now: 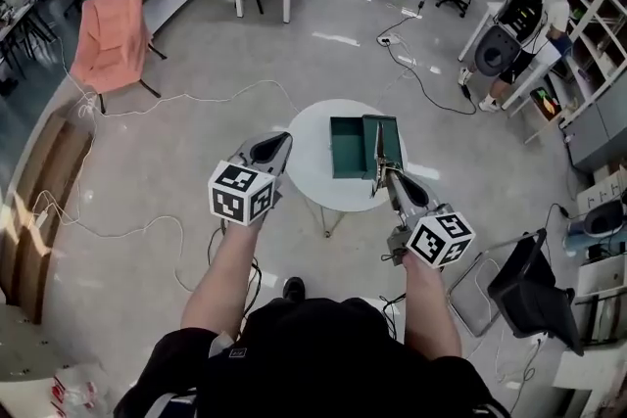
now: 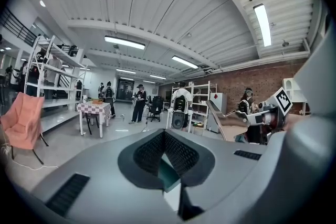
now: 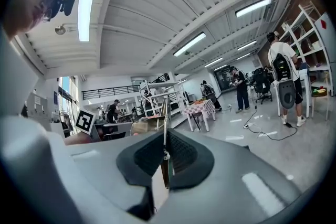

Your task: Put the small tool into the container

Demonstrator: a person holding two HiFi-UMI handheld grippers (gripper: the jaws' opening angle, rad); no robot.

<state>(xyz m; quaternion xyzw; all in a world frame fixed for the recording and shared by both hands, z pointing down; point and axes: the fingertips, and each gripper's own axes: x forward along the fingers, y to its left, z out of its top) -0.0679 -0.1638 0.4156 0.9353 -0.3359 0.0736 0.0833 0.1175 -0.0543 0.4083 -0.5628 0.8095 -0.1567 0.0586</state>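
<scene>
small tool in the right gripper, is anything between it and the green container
Nothing visible is. The right gripper holds the small tool over the open green container on the white table, with nothing across the opening. The left gripper sits off to the side, apart from the container.

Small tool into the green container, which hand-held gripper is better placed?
Right: the right hand-held gripper is shut on the small tool above the green container; the left hand-held gripper holds nothing.
</scene>
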